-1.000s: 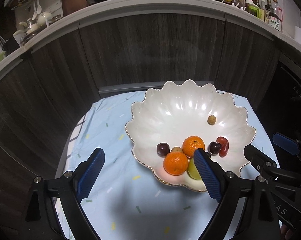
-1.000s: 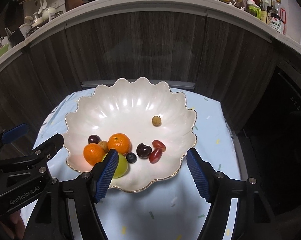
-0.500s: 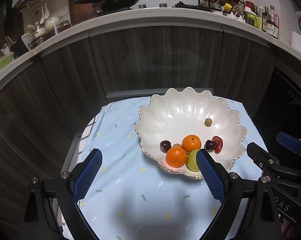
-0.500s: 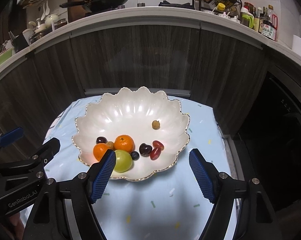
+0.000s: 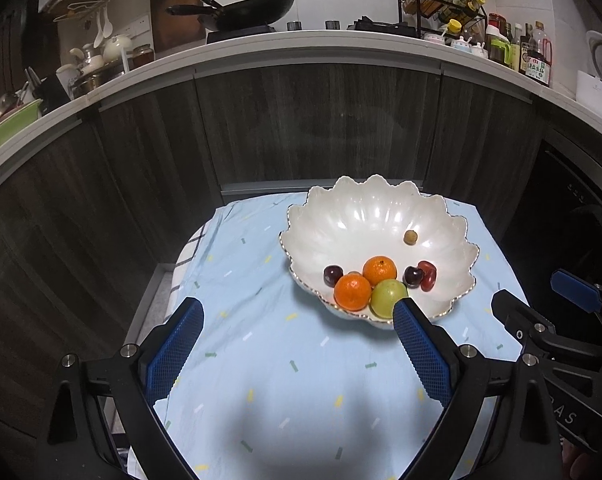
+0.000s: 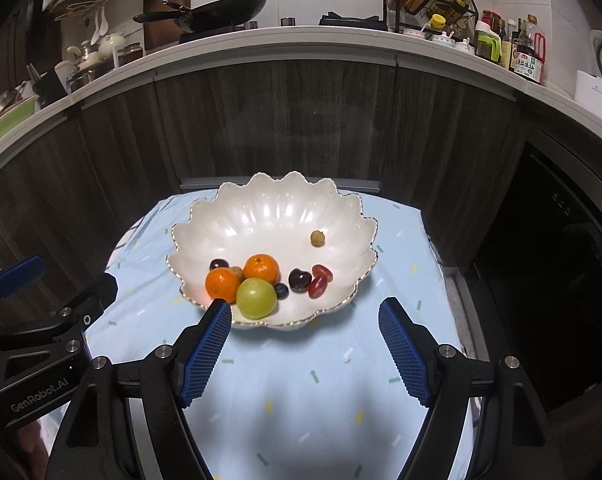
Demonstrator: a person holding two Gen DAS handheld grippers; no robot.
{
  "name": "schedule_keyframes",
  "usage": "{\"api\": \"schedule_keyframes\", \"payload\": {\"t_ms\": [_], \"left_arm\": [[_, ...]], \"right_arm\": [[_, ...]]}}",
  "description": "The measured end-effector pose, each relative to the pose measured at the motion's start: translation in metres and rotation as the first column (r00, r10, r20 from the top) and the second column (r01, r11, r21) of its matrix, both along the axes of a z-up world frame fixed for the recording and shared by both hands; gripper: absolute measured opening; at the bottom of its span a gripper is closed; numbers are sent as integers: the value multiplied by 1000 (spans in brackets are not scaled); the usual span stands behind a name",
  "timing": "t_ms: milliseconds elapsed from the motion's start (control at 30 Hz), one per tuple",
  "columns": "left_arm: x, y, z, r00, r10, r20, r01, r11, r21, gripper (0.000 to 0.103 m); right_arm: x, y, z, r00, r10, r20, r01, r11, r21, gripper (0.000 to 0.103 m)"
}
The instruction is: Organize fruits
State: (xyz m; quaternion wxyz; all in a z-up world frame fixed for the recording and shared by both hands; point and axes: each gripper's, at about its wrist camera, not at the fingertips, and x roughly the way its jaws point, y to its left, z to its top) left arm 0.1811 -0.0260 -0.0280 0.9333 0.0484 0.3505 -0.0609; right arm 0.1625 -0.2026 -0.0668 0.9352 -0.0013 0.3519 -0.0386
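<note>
**Operator:** While both claws hang empty above the pale blue speckled cloth (image 6: 301, 400) on the counter, I judge the sorting nearly done: two orange mandarins (image 6: 262, 268), a green round fruit (image 6: 256, 298), dark cherries (image 6: 299, 279) and red grapes (image 6: 320, 280) sit in the white scalloped ceramic bowl (image 6: 269, 208), toward its near side.

**Spotter:** Claw states?

**Operator:** My left claw (image 5: 297, 344) stands wide, nothing between its blue pads. My right claw (image 6: 305, 344) is fairly wide, also empty.

**Spotter:** Next?

**Operator:** I see no loose fruit on the cloth, so probably just checking and parking both claws.
</note>
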Motion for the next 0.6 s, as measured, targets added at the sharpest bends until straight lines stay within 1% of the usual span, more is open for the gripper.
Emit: {"api": "schedule_keyframes", "payload": {"t_ms": [600], "left_arm": [[-46,4,10,999,-16,28,16,1000,-2,97]], "right_arm": [[-52,-3,8,998,-28,52,27,999,19,77]]}}
